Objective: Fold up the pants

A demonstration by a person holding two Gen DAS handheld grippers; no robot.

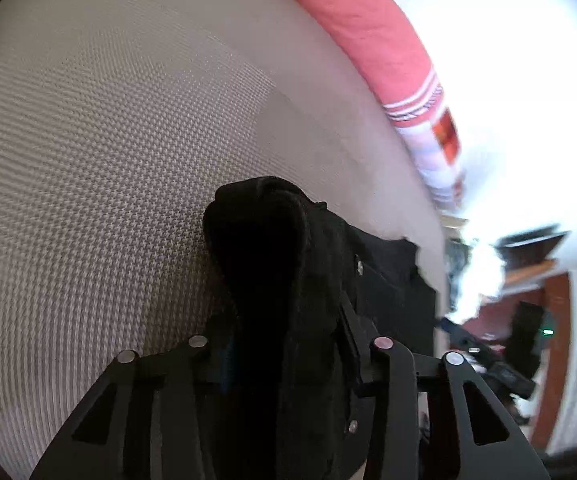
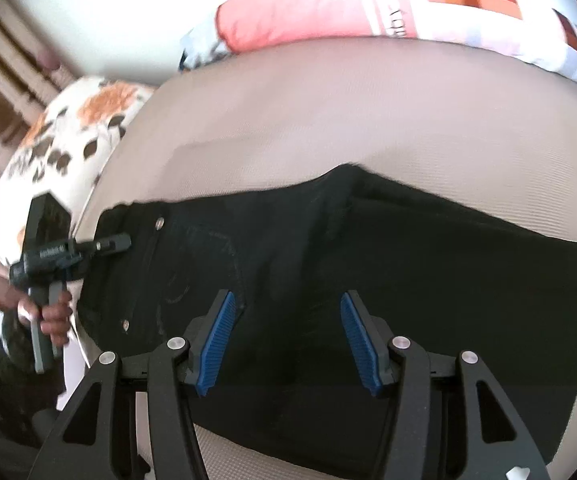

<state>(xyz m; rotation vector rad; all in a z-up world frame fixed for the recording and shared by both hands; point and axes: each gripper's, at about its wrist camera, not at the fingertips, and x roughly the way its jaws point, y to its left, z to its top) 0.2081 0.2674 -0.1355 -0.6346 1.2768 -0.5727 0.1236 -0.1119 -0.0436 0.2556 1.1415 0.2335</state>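
While left tongs (image 1: 288,344) clamp pants (image 2: 368,260), right tongs (image 2: 288,340) hover apart, angled down.

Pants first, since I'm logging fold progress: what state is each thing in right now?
Pants: partly folded, flat on bed, waistband end bunched up.
Left gripper: shut on pants fabric.
Right gripper: open above the pants, nothing between its pads.
Bed cover: bare beside pants.

bright daylight, blown-out white glare above, motion blur, fisheye-curved edges.
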